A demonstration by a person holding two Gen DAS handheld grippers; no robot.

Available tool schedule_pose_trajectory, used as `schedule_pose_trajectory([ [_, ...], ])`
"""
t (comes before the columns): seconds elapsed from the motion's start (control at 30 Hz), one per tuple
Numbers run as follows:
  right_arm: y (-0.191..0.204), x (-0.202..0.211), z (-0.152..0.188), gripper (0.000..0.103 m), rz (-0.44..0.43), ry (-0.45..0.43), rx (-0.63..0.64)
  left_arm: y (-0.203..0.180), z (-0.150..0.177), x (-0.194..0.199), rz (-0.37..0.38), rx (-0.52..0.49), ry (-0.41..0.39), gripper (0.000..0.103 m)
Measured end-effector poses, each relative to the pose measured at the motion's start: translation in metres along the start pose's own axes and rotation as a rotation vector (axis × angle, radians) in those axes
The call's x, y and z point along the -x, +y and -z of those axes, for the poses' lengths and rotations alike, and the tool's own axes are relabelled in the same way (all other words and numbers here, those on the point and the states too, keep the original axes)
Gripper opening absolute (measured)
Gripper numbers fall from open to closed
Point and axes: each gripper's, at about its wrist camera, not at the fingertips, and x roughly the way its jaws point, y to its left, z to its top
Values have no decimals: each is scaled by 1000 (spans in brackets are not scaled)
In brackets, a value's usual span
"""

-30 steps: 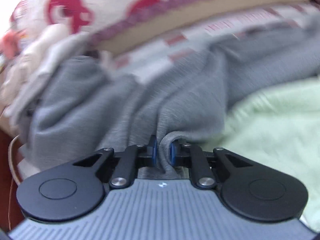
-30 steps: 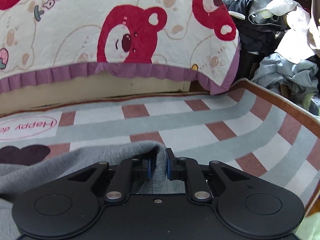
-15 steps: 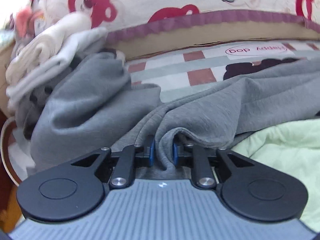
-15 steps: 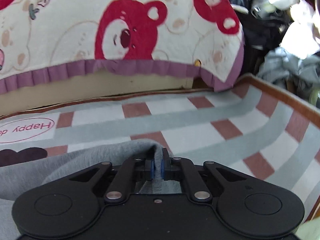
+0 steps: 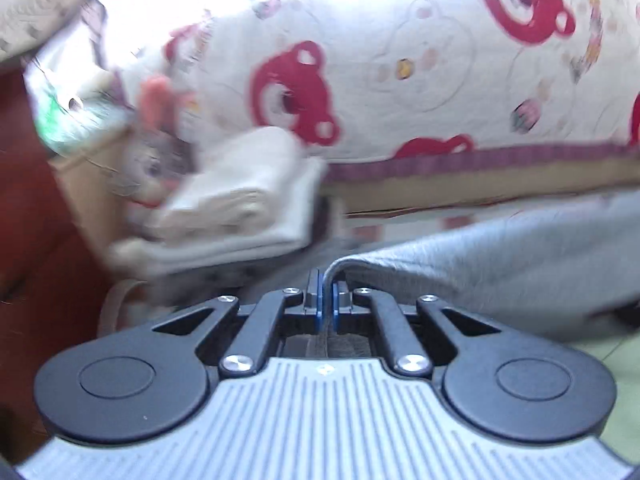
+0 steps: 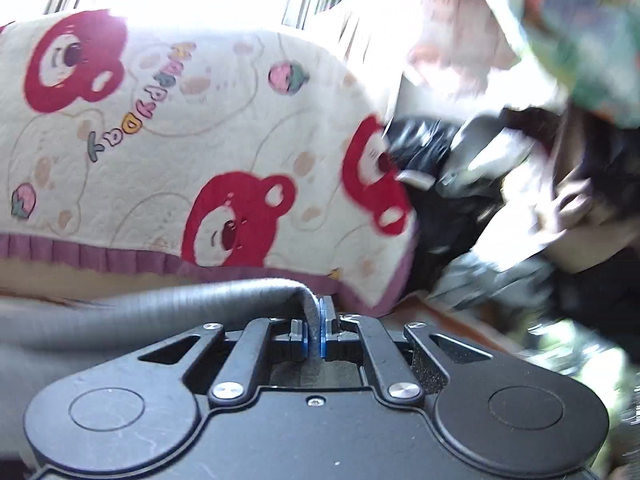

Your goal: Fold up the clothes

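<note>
Between both clamped grippers, left (image 5: 325,296) and right (image 6: 315,334), the grey garment (image 5: 500,256) is pinched thinly, so an edge could be lost under tension.

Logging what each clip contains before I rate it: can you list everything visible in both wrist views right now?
grey garment: one, grey, pinched at its edge by both grippers.
bear-print quilt: one, cream with red bears and a purple trim, behind the garment.
folded stack: one, cream and white, left in the left wrist view.
clothes pile: one heap, dark and light pieces, blurred, right in the right wrist view.
left gripper: black with blue pads, shut on the garment.
right gripper: black with blue pads, shut on the garment.
</note>
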Motion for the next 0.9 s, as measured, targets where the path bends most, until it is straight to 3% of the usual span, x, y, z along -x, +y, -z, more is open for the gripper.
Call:
schedule_pose_trajectory([
  [0.03, -6, 15, 4, 5, 6, 16, 2, 7, 7, 7, -8, 13, 19, 5],
  [0.1, -16, 34, 19, 7, -8, 138, 45, 22, 22, 20, -20, 37, 56, 5],
  [0.13, -20, 36, 32, 14, -34, 231, 98, 28, 29, 26, -25, 48, 78, 5],
  [0.23, -31, 21, 106, 18, -117, 625, 338, 45, 56, 31, 2, 103, 173, 5],
  [0.3, -44, 16, 141, 11, -141, 771, 331, 52, 75, 25, 52, 138, 268, 5],
  [0.37, -51, 15, 144, 15, -191, 768, 198, 48, 83, 18, 84, 121, 345, 5],
  [0.43, -42, 9, 131, 32, -265, 730, 90, 44, 88, 12, 110, 116, 406, 7],
  [0.57, 14, -4, 98, 38, -471, 622, 112, 50, 90, 7, 166, 223, 446, 7],
  [0.7, 106, -11, 63, 38, -703, 523, 181, 55, 88, 10, 171, 249, 450, 7],
  [0.83, 210, 2, 16, 38, -984, 427, 276, 71, 85, 21, 210, 342, 426, 9],
  [0.9, 257, 14, -12, 41, -1115, 384, 320, 77, 85, 29, 190, 299, 426, 10],
])
